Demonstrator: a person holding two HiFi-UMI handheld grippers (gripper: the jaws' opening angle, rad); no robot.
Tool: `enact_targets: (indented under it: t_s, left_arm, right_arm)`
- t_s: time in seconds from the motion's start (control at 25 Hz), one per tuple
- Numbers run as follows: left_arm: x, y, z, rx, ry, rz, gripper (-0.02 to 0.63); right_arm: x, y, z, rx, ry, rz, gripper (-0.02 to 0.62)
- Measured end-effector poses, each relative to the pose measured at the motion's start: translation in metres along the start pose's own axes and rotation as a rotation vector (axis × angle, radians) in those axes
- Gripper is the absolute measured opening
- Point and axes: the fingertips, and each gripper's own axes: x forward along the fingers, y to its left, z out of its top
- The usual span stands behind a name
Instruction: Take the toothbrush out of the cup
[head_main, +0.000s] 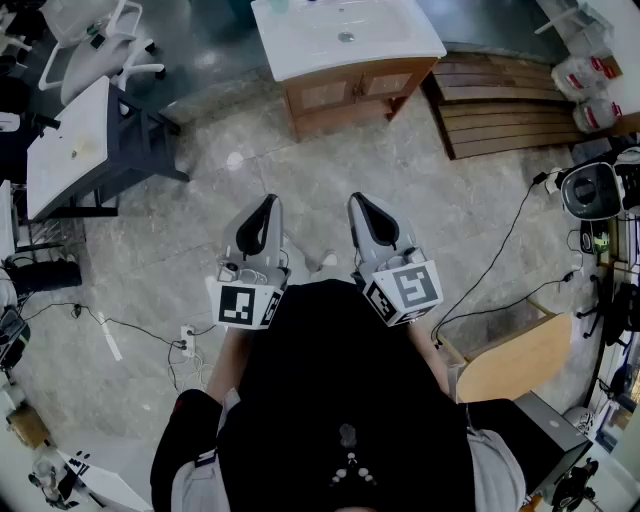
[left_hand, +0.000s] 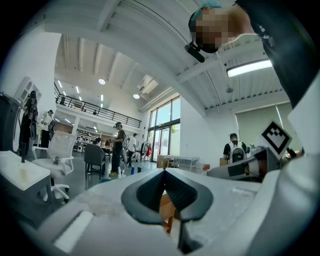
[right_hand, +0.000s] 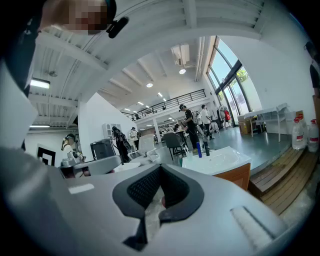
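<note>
Claw left (head_main: 266, 205): jaws together, empty | claw right (head_main: 362, 203): jaws together, empty | washbasin (head_main: 300, 45) ahead

Bright, even daylight from tall windows, ceiling strips glaring, strong fisheye bending edges, dark vignette corners

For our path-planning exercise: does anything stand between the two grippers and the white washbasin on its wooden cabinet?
Nothing visible does. Only bare grey stone floor lies between the shut left gripper, the shut right gripper and the white washbasin on its wooden cabinet. The toothbrush and cup are too small to make out.
</note>
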Motion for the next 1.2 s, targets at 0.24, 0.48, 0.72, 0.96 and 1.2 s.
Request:
enact_targets:
  t_s: [0.24,0.48,0.72,0.96,1.2]
  left_arm:
    - [-0.011,-0.001,0.017,0.02,-0.01,-0.005,0.002]
    - [-0.031,0.016,0.009,-0.001,0.006,0.022,0.002]
    - [-0.033,0.04,0.013,-0.002,-0.016,0.003,0.002]
    - [-0.035,0.073,0.014,-0.017,-0.025,-0.022,0.002]
    - [-0.033,0.113,0.02,-0.029,-0.058,-0.035,0.002]
  right_arm:
    - [-0.009,0.016,0.005,0.019,-0.003,0.006,0.0]
    - [0.006,0.037,-0.004,-0.001,0.019,0.023,0.0]
    - [0.027,0.064,-0.005,-0.03,0.035,0.039,0.0]
    - [0.057,0.084,-0.002,-0.041,0.039,0.018,0.0]
    - [0.086,0.099,-0.001,-0.02,0.016,-0.025,0.002]
